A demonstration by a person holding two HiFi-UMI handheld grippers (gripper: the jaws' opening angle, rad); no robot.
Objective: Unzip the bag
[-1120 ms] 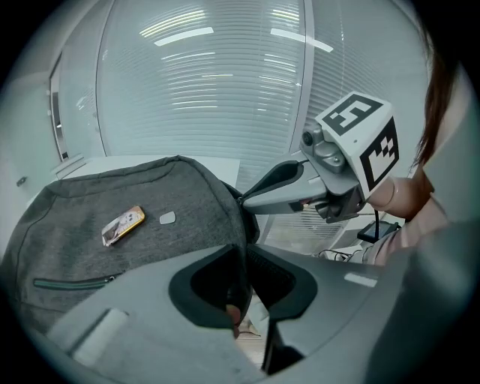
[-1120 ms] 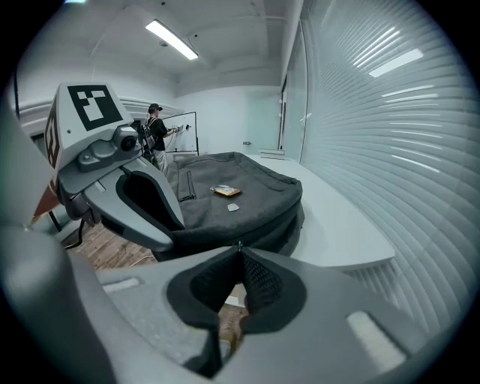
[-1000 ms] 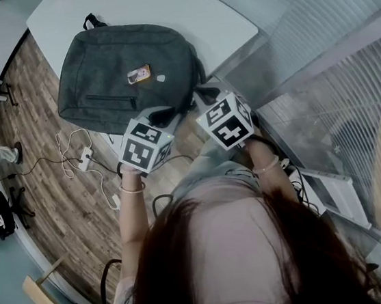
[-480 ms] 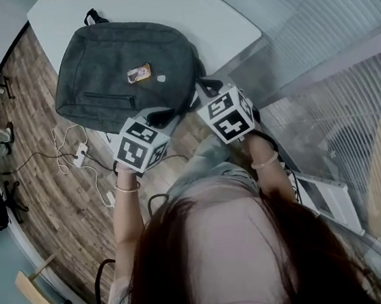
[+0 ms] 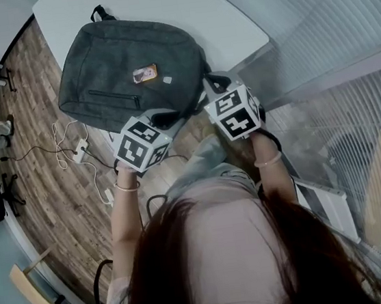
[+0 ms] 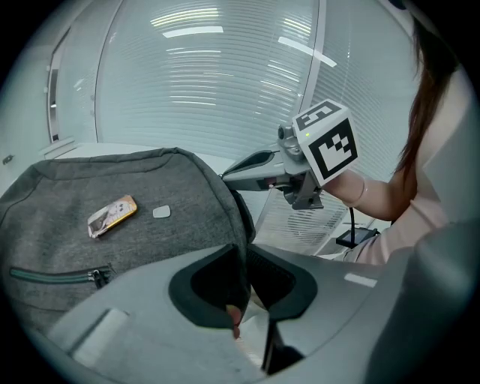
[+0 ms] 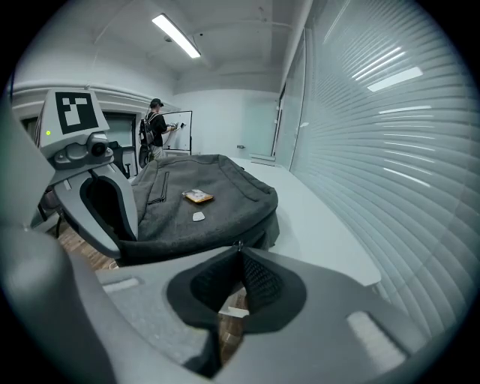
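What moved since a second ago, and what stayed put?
The right gripper moved a little forward, away from the person, beside the near corner of the grey fabric backpack, shut on what looks like its small metal zipper pull. The left gripper stayed put, clamped on the backpack's edge. The backpack lies as before on the white table; no opening shows.

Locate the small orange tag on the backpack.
In the head view, the orange tag lies on the grey backpack's upward face, beside a small pale patch, near the pocket zip.
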